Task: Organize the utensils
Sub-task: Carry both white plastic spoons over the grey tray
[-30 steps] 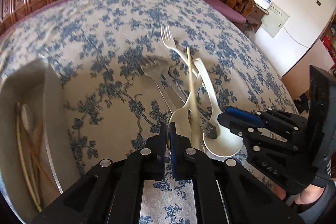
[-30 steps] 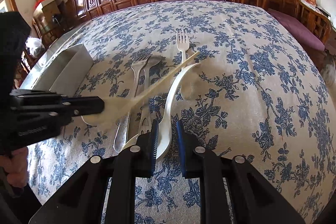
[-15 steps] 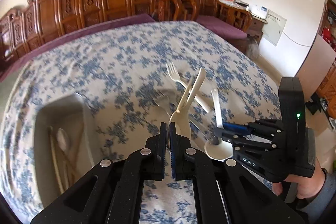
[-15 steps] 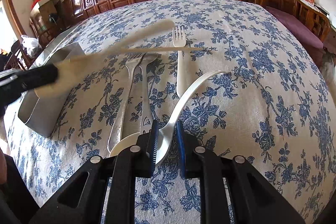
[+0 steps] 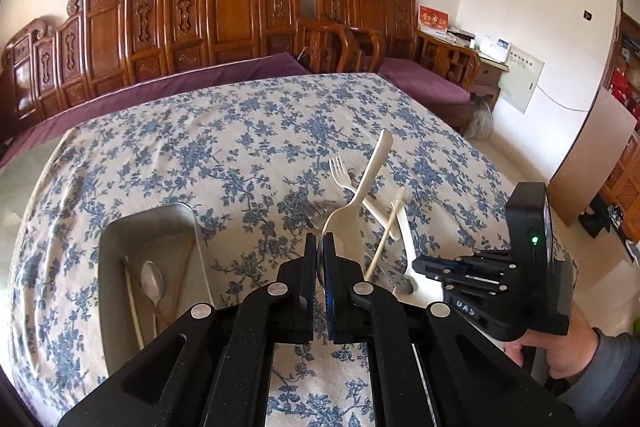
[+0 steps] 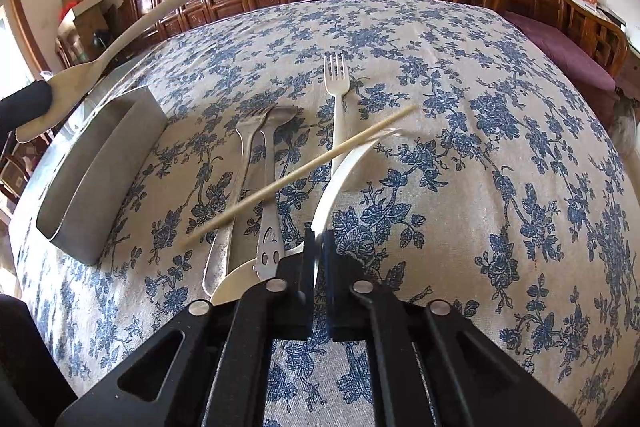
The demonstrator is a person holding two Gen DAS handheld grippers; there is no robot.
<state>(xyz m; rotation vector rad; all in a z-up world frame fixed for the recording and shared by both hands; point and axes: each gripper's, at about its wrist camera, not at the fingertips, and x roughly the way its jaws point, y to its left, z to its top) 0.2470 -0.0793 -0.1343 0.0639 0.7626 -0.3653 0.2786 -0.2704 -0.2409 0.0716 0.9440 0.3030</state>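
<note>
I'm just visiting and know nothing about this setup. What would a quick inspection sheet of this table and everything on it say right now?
Surface: table under a blue floral cloth.
Job's things: metal tray holding a metal spoon and chopsticks; on the cloth a white plastic fork, two metal forks and a loose chopstick.
Clutter: nothing seen.
Grippers: left gripper shut on a white spoon, lifted near the tray; right gripper shut on a second white spoon, low over the cloth.
Cables: a wire on the far wall.
Surroundings: carved wooden benches with purple cushions.
</note>
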